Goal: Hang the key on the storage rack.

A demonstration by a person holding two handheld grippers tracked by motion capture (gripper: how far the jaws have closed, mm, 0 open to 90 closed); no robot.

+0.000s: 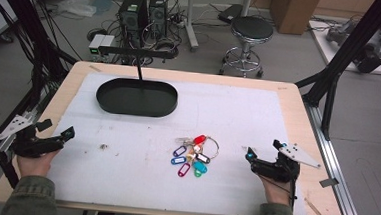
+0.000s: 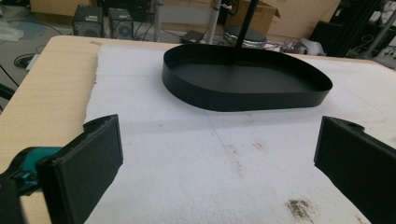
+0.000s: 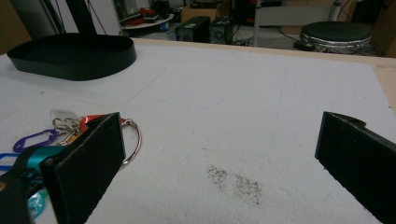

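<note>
A bunch of coloured key tags on a metal ring point(image 1: 194, 154) lies on the white foam mat near the table's middle front; its tags and ring point(image 3: 70, 133) show at the left of the right gripper view. A black oval tray point(image 1: 137, 97) sits empty at the back left, also seen as the tray point(image 2: 245, 81) and the tray point(image 3: 70, 56). My left gripper point(image 1: 56, 137) rests at the mat's left edge, open, nothing between its jaws. My right gripper point(image 1: 263, 153) rests open to the right of the key tags, apart from them.
The white foam mat point(image 1: 228, 120) covers most of the wooden table point(image 1: 298, 109). A thin black post point(image 1: 139, 67) rises behind the tray. Dark smudges point(image 3: 236, 182) mark the mat. A stool point(image 1: 248, 38), computer towers point(image 1: 142, 9) and black frame legs stand beyond the table.
</note>
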